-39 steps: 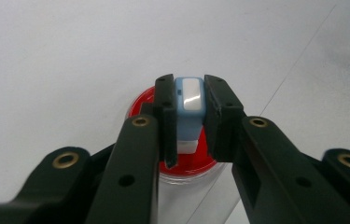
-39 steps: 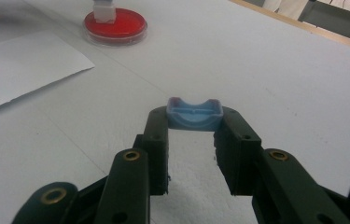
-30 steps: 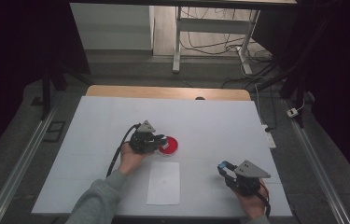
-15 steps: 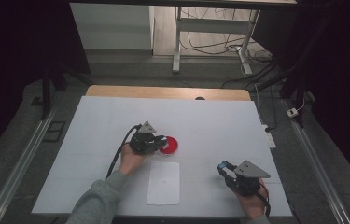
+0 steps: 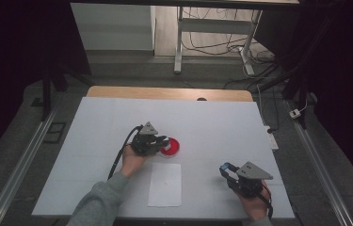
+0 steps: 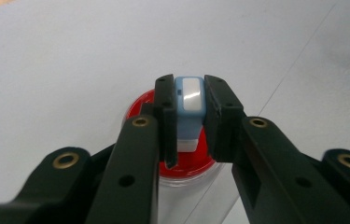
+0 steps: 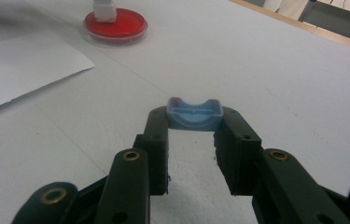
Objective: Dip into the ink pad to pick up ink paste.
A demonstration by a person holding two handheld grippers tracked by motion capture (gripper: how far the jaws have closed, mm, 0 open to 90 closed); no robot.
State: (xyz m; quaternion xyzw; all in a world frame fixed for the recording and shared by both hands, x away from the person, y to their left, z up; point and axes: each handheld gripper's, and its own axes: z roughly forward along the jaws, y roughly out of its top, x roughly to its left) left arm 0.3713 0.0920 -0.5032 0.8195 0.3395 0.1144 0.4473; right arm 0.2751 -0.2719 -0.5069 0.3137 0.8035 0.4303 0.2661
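A small blue-and-white stamp is clamped between the jaws of the left gripper and held down over the red ink pad, so inking is judged to be under way. Its blue cap has already been taken off and is gripped in the right gripper, resting apart near the table edge. The sheet of paper, just in front of the pad, bears no clear print; stamping and recapping are judged to remain.

Nothing has shifted: the left claw and right claw sit exactly as before.
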